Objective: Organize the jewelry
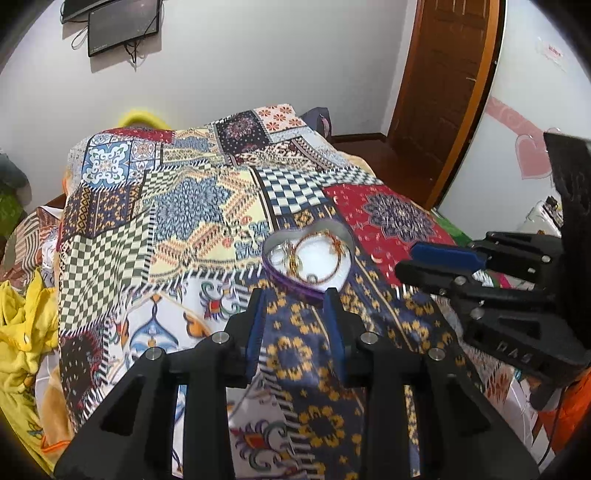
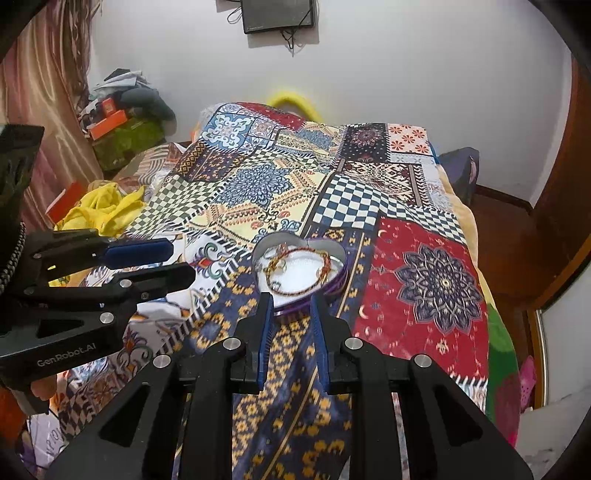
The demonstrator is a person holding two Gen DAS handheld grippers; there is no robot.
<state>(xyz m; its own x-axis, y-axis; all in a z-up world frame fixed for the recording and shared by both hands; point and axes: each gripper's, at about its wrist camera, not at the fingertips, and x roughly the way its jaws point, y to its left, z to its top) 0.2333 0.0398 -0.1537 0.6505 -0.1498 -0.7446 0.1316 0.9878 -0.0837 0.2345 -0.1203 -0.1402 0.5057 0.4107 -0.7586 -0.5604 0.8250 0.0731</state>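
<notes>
A heart-shaped tin box (image 1: 275,274) with a purple rim and white lining sits on the patchwork quilt; it also shows in the right wrist view (image 2: 338,284). Inside lie a red-and-gold beaded bracelet (image 1: 341,263) (image 2: 295,291) and small gold pieces (image 1: 291,258) (image 2: 275,263). My left gripper (image 1: 295,295) is open and empty, just short of the box's near rim. My right gripper (image 2: 291,299) is open and empty, its fingertips at the box's near rim. Each gripper shows from the side in the other's view: the right (image 1: 406,260) and the left (image 2: 181,262).
The quilt (image 1: 192,206) covers a bed. Yellow cloth (image 2: 103,206) and orange boxes (image 2: 110,120) lie at the left. A wooden door (image 1: 443,92) stands at the right and a dark screen (image 2: 277,14) hangs on the wall.
</notes>
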